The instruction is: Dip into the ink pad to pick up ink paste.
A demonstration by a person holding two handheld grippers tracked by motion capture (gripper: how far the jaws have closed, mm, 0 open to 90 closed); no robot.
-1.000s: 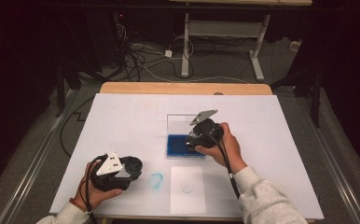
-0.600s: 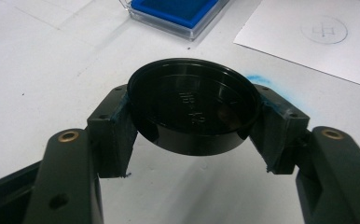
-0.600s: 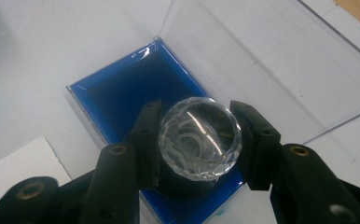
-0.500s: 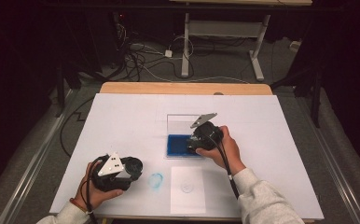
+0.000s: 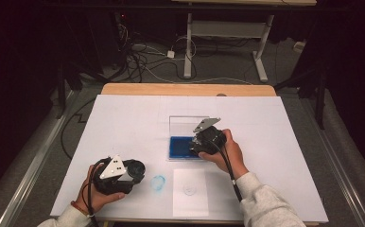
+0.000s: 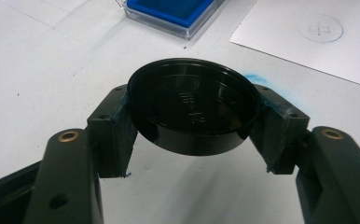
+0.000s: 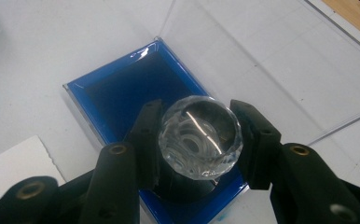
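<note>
My left gripper (image 6: 194,123) is shut on a round black cap (image 6: 193,107), held just above the white table near its front left; in the high view that gripper (image 5: 134,169) sits beside a blue smudge (image 5: 158,182). My right gripper (image 7: 197,137) is shut on a faceted clear glass knob (image 7: 199,136), over the blue-lined clear box (image 7: 136,88). Seen from above, the right gripper (image 5: 197,144) hangs over the blue box (image 5: 179,147) at mid-table. The box's clear lid (image 5: 185,124) stands upright behind it.
A white paper sheet with a printed circle (image 5: 190,191) lies at the front edge between the hands. The white board (image 5: 124,118) covers a wooden table whose far edge (image 5: 185,89) shows. Cables and desk legs lie on the floor beyond.
</note>
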